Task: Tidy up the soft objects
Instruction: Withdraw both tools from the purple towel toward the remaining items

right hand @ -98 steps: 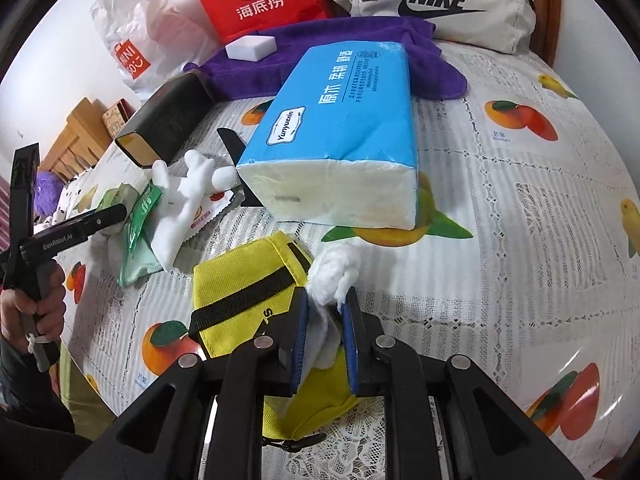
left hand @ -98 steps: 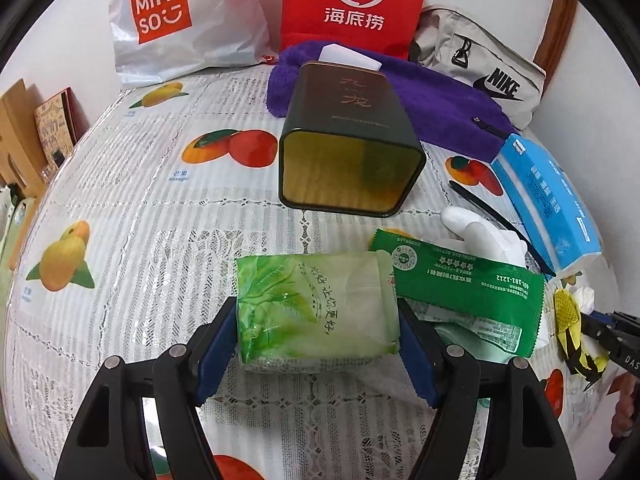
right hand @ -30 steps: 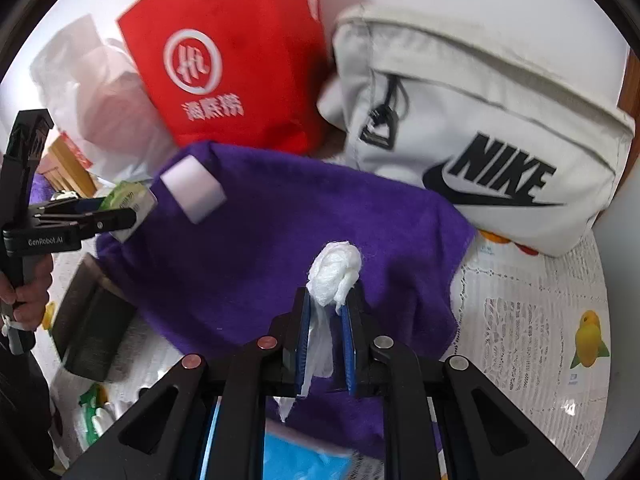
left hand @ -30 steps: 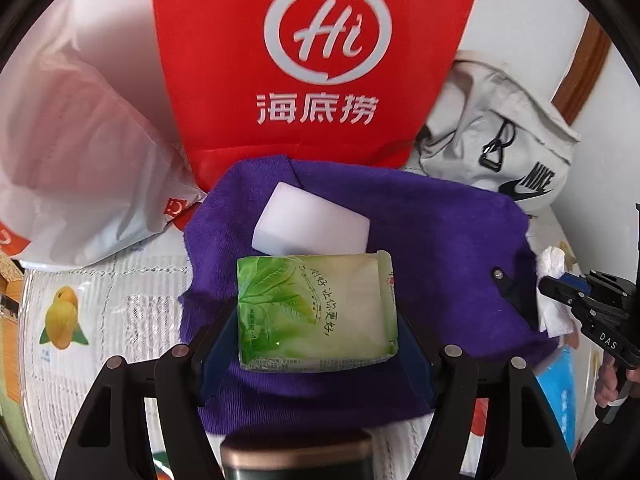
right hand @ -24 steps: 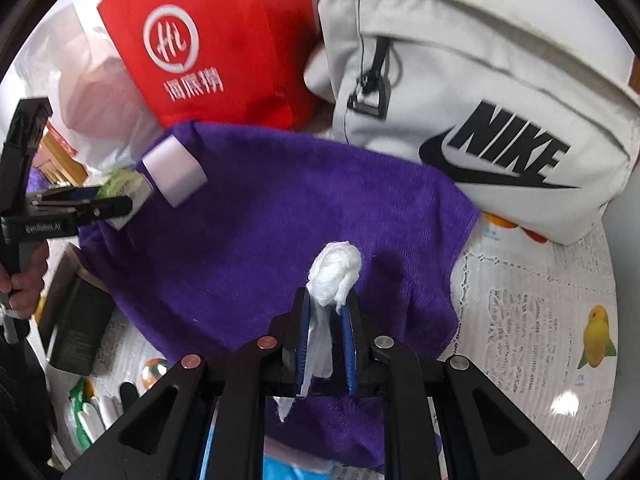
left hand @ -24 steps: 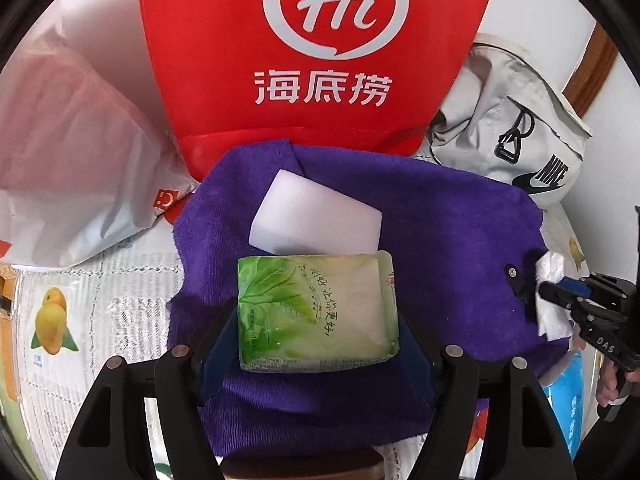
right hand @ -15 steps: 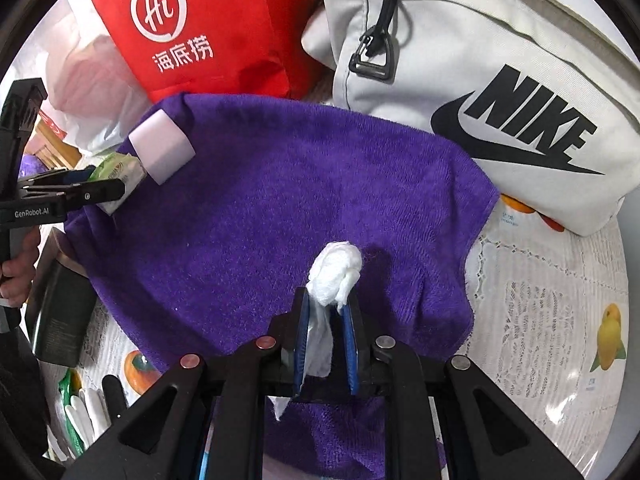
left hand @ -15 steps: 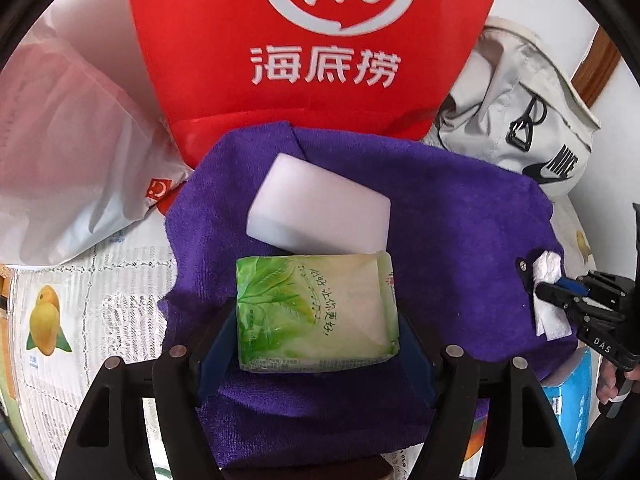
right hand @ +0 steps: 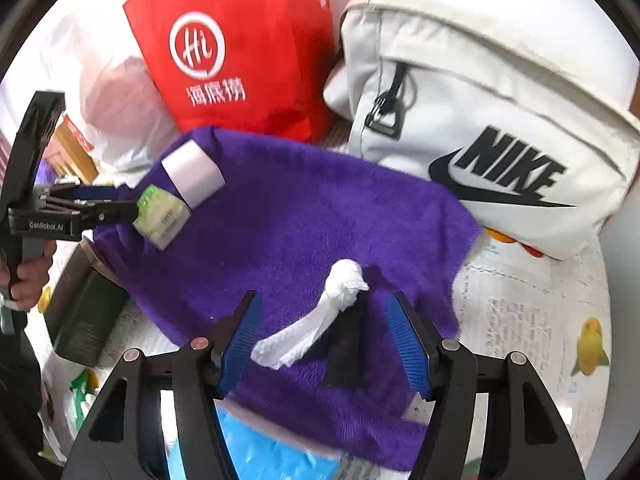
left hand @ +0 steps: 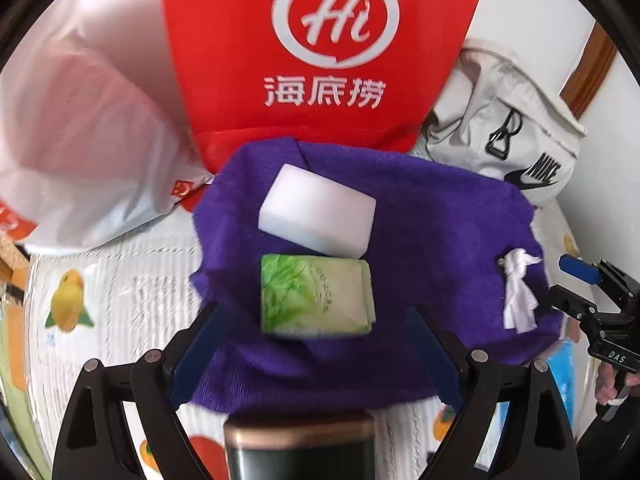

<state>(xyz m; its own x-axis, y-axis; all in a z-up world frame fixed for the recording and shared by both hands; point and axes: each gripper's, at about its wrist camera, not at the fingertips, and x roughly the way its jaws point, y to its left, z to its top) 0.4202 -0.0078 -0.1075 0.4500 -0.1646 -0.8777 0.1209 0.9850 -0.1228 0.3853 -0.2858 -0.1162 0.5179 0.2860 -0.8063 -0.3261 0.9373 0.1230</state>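
Note:
A green tissue pack [left hand: 316, 296] lies on the purple towel [left hand: 432, 216], just below a white sponge block [left hand: 318, 210]. My left gripper [left hand: 316, 340] is open, its jaws wide on either side of the pack and clear of it. A knotted white tissue wad [right hand: 316, 320] lies on the towel [right hand: 304, 216] between the wide-open jaws of my right gripper [right hand: 324, 344]. The wad also shows in the left wrist view [left hand: 518, 288], with the right gripper [left hand: 588, 292] beside it. The left gripper [right hand: 100, 208] shows in the right wrist view next to the pack [right hand: 160, 216] and sponge [right hand: 192, 172].
A red Hi bag [left hand: 328, 52], a white plastic bag [left hand: 80, 140] and a grey Nike bag [right hand: 480, 120] stand behind the towel. A dark tin [left hand: 300, 452] lies just below the left gripper. A blue tissue pack [right hand: 264, 452] lies under the right gripper.
Both grippers have opened. The green pack and the tissue wad were let go and now lie on the purple towel.

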